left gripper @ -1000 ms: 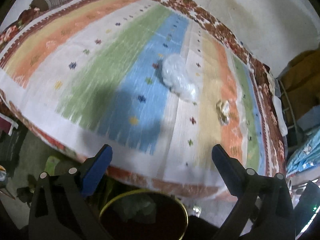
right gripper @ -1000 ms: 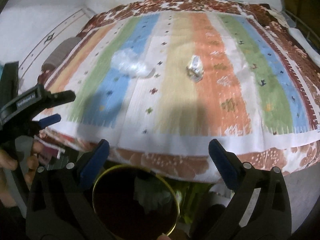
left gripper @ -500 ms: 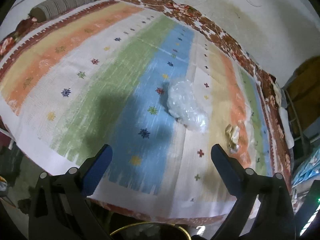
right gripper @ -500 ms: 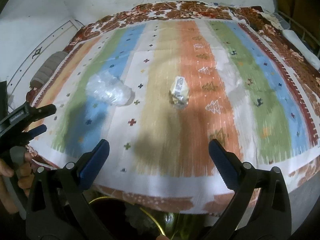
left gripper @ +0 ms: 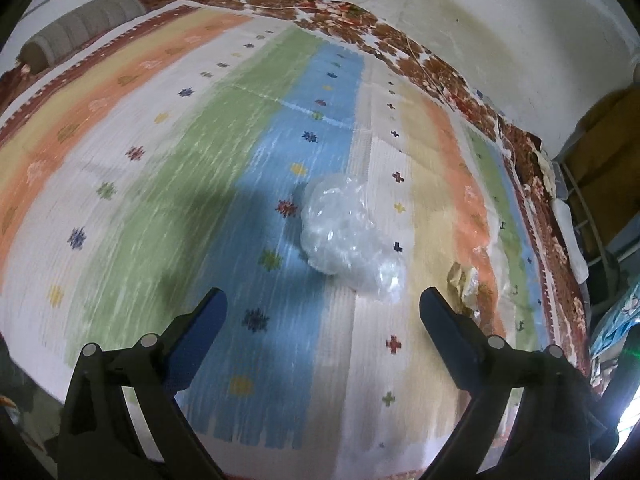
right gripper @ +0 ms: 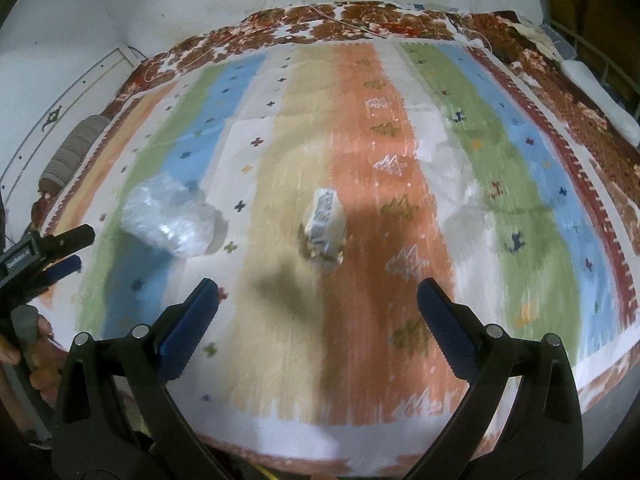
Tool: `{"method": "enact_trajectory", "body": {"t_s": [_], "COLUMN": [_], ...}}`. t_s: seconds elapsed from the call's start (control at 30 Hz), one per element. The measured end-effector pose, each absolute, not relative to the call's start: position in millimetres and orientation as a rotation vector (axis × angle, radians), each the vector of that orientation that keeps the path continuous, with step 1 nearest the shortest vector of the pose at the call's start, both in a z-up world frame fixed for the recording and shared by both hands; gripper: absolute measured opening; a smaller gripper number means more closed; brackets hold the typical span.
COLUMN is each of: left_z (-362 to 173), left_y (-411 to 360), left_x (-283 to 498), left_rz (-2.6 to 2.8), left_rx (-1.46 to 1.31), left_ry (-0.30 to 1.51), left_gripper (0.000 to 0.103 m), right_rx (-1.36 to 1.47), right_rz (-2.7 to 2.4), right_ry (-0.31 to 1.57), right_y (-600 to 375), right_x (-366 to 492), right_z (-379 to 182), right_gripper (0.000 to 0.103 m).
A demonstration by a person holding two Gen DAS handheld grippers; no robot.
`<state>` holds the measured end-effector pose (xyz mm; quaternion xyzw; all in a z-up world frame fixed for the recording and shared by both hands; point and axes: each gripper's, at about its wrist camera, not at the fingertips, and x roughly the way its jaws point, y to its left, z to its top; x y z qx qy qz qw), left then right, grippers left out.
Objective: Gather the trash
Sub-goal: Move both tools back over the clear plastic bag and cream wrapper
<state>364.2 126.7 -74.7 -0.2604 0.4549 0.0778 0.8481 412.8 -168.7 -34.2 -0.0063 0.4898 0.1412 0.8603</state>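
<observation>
I have both sets of tongs out over the bed, and both stand wide apart with nothing between their blue pads. My left tongs (left gripper: 322, 306) hover above the striped blanket (left gripper: 160, 184), aimed at a crumpled clear plastic bag (left gripper: 348, 236). The bag lies where the blue stripe meets the white one, roughly midway across the blanket and nearer the front edge of the bed than the far one. It sits just ahead of the gap between the fingers, not touching either of them.

My right tongs (right gripper: 318, 300) hang over the orange and tan stripes. Ahead of them a small crumpled wrapper (right gripper: 324, 228) with printed text stands on the border of those two stripes, apart from the fingers. From the left wrist view the same wrapper shows just past the right finger, partly hidden by it. The bag and the wrapper lie near each other but do not touch, the bag to the left.

In the right wrist view the left tongs come in at the left edge, with part of a hand (right gripper: 24, 344) below them. A grey ribbed bolster (left gripper: 80, 36) rests at the far left corner of the bed. A red floral bedspread (right gripper: 360, 20) shows beyond the blanket's far edge, against a pale wall (left gripper: 500, 20).
</observation>
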Motion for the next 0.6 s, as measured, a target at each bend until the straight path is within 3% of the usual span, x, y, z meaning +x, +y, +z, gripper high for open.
{"method": "enact_trajectory", "body": {"t_s": [0.23, 0.47, 0.6], "left_z": [-87.2, -93.0, -99.2], "left_y": [130.6, 137.3, 137.1], "left_x": [388.6, 401.8, 409.9], "left_rz": [0.154, 0.146, 0.122], "left_rx": [-0.533, -0.529, -0.517], "left_ry": [0.981, 0.986, 1.004], "left_gripper": [0.088, 0.083, 0.074], "right_rx": [-0.059, -0.082, -0.116], "right_rz": [0.300, 0.345, 0.335], "right_ry": [1.032, 1.058, 1.085], "right_y": [-167.0, -152.8, -143.5], "right_x": [435.8, 454.1, 463.3], "right_z": [-54.4, -74.0, -87.9], "right_gripper": [0.094, 0.085, 0.079]}}
